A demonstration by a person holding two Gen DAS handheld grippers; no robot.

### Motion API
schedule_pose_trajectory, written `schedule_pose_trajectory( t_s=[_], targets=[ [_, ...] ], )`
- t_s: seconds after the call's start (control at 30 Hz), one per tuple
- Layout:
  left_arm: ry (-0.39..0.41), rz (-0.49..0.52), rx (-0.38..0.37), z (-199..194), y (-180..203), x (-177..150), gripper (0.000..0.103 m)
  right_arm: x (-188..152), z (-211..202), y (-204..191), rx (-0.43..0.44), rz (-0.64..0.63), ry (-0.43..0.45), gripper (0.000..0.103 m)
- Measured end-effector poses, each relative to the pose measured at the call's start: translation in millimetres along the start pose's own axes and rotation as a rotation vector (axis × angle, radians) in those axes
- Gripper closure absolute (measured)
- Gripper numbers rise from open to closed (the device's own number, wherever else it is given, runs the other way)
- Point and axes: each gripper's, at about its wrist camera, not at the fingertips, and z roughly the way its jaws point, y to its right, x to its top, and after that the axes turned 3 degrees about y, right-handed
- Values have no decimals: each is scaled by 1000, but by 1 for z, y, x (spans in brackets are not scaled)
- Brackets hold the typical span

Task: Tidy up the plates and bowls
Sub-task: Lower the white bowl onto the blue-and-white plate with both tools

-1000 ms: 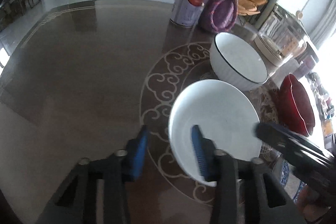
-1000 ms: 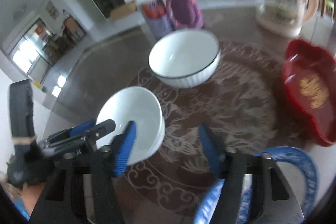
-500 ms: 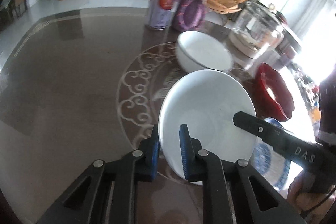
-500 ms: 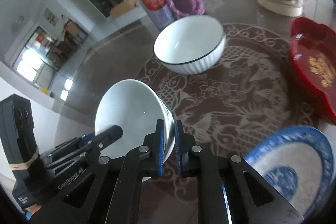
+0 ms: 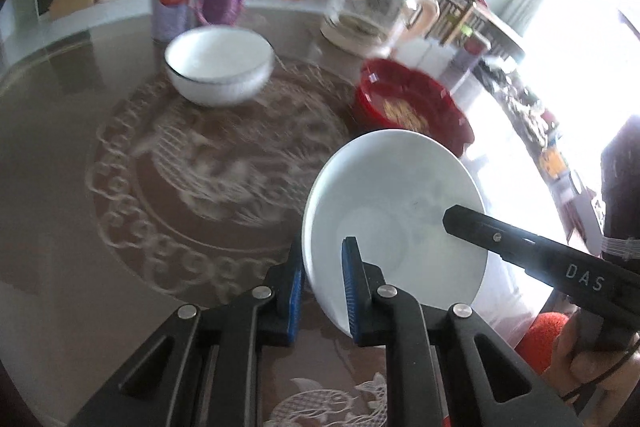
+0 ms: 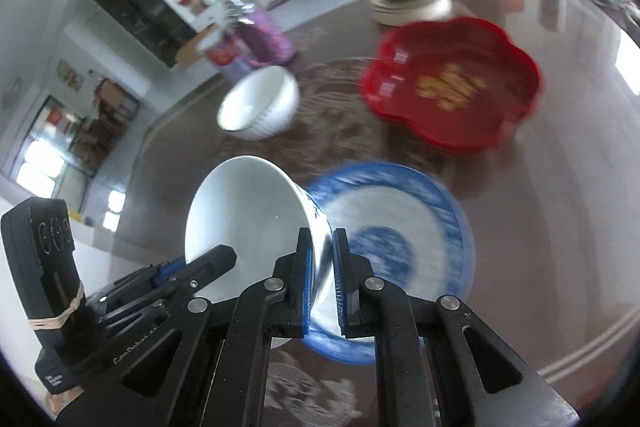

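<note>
With both grippers clamped on opposite sides of the rim of the small white porcelain bowl [image 5: 394, 223], I am carrying it clear of the glossy brown table with the pale scroll pattern [image 5: 60, 155]. My left gripper [image 5: 322, 281] has one blue pad inside the bowl and one outside; my right gripper [image 6: 322, 273] pinches the rim the same way from the far side.

What worries me is the grip itself: thin glazed rim, narrow pads, and two hands that must travel together. If one hand leads or rolls more than the other, I judge the bowl could twist out of a pad or crack. It already sits tilted in the right wrist view, directly above the blue-and-white patterned plate [image 6: 420, 211], so a slip would land on crockery. The red flower-shaped dish [image 6: 452, 83] and the larger white ribbed bowl with a dark rim [image 5: 219, 71] stand farther off on the table, apart from it.

Both grippers point steeply downward, converging on the bowl from either side.
</note>
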Motion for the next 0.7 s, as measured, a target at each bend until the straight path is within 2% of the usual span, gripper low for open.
schedule_pose_trajectory(
  t_s=[0.23,0.5,0.57,0.63,0.7],
  targets=[
    [-47,33,18,31,23,-6,85,-10,11,34,-64,20,-6,92],
    [-23,79,50,37,31,0,85,-12,11,39,-91,-33,48,87],
    [8,62,35,28,25,-2,85,-13,1,38,-71,-40,96,79],
    [52,44,8,14,19,-4,85,-15,-15,35,-61,-58,164,54],
    [99,39,18,1,10,-9,84,-22,-40,35,-91,-93,264,43]
  ],
)
